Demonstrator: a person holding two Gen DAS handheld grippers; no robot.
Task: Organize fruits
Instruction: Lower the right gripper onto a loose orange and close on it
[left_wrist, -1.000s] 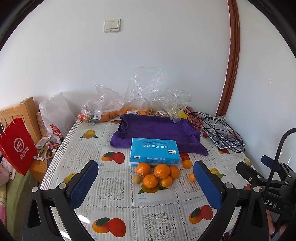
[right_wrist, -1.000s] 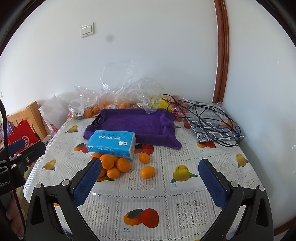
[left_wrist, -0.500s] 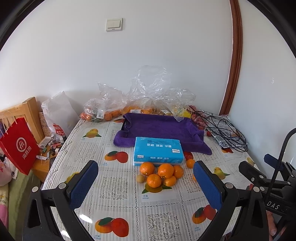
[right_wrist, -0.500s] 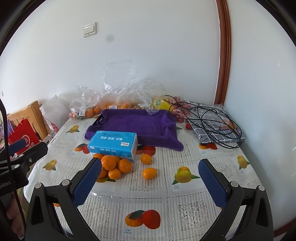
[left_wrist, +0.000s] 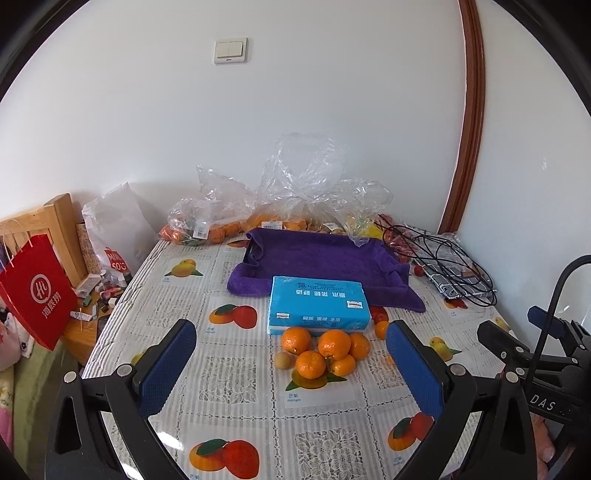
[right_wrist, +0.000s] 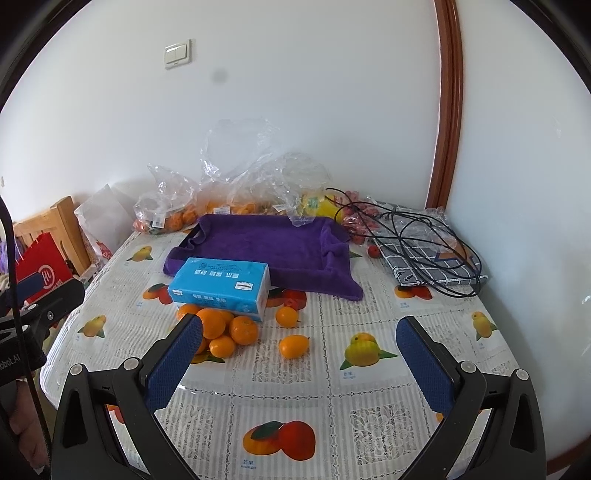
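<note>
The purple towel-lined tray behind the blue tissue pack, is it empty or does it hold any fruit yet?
Empty. The purple towel-lined tray shows only bare cloth; the loose oranges lie on the tablecloth.

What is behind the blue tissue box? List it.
Directly behind the blue tissue box lies the tray draped in a purple towel, nothing visible inside it. Behind that, clear bags of oranges line the wall. The box hides the tray's near edge.

We see both views bright with soft daylight and sharp in the middle. Fisheye bending curves the door frame (left_wrist: 466, 110) and blackens the corners. A dim smudge sits on the wall (right_wrist: 219, 76) in the right view. Faint glare whitens the tablecloth (right_wrist: 546, 332) at right, and shadows stay pale.
</note>
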